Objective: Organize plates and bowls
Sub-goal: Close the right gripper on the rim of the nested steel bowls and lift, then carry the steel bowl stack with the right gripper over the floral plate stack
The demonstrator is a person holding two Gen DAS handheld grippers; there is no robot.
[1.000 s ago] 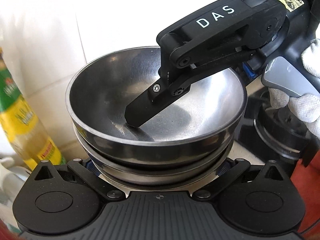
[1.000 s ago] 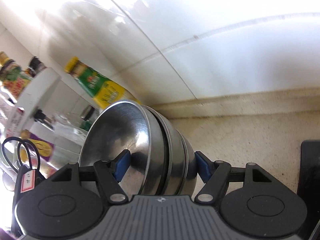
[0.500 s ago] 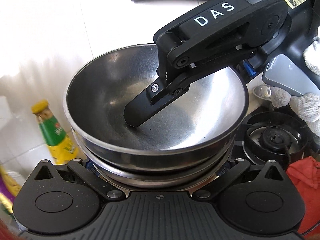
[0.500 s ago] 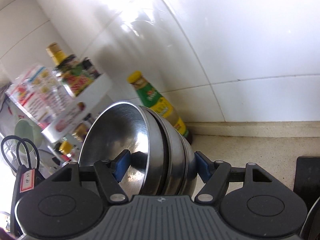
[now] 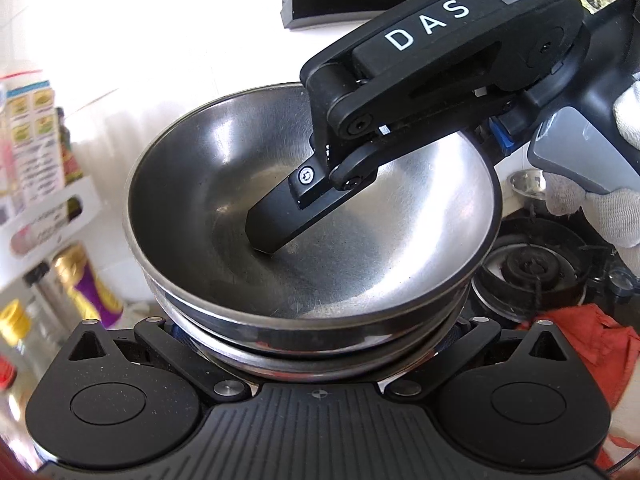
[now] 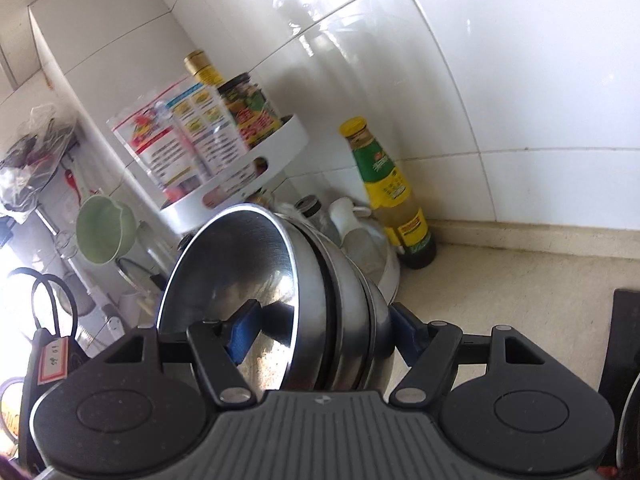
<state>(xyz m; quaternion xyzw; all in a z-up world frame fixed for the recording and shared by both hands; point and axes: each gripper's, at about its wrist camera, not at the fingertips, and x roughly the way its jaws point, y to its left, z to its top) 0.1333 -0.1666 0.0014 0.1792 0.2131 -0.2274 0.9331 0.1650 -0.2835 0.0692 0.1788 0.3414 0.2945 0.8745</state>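
A stack of nested steel bowls (image 5: pixel 248 200) fills the left wrist view, held in the air. My left gripper (image 5: pixel 316 332) is shut on the stack's near side, fingers around its lower bowls. My right gripper (image 6: pixel 324 328) is shut on the stack (image 6: pixel 320 280) across its rim: one finger (image 5: pixel 276 220) lies inside the top bowl, the other blue pad (image 6: pixel 404 332) presses the outside. In the right wrist view the bowls stand on edge.
A yellow-green sauce bottle (image 6: pixel 388 192) stands at the tiled wall corner. A white round rack (image 6: pixel 240 176) holds jars and packets to the left. A gas burner (image 5: pixel 532 272) and red cloth (image 5: pixel 592 336) lie right. Beige counter (image 6: pixel 500 292) lies below.
Both grippers have lifted the bowl stack upward and back from the wall. The sauce bottle and rack now appear lower and farther off. The grip on the bowls is unchanged.
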